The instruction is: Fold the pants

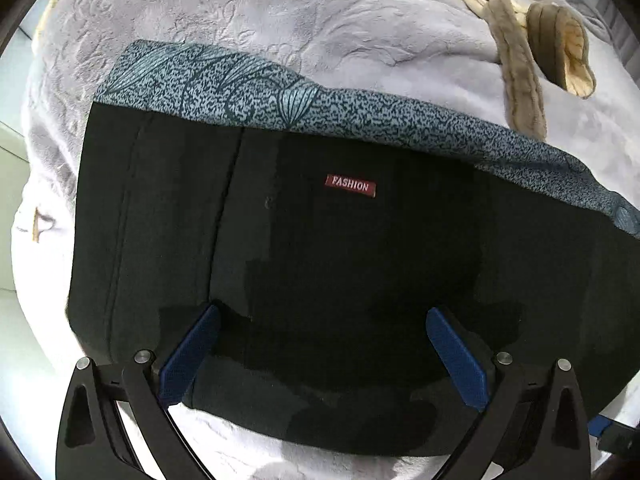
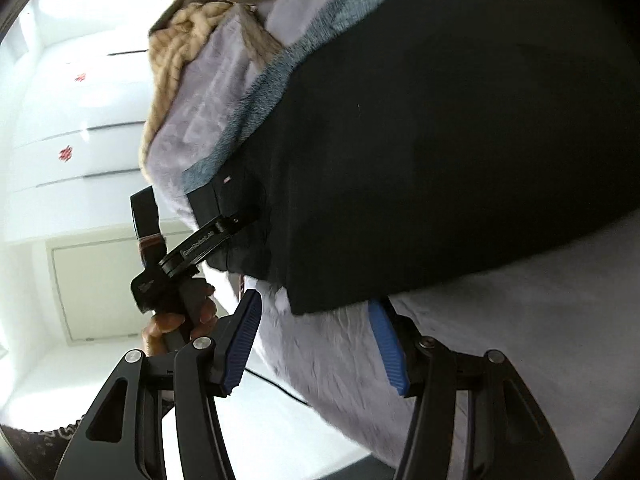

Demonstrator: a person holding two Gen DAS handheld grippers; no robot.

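Black folded pants [image 1: 340, 248] with a red "FASHION" label [image 1: 351, 186] lie on a teal patterned cloth [image 1: 224, 80], which is spread over a lavender plush blanket [image 1: 240, 8]. My left gripper [image 1: 323, 312] points down over the pants' near half, open, blue pads wide apart with nothing pinched. In the right wrist view the pants [image 2: 440, 140] fill the upper right. My right gripper [image 2: 314, 302] is open at their near corner; the corner hangs just between the fingertips and the pads do not press it. A person's hand [image 2: 188, 320] grips the left tool's handle.
A beige and brown knitted garment [image 1: 520, 60] lies crumpled at the blanket's far right and shows again in the right wrist view [image 2: 180, 52]. White cabinet fronts with small red ornaments [image 2: 66, 154] stand beyond the bed edge. A thin dark cable [image 2: 280, 388] runs on the floor.
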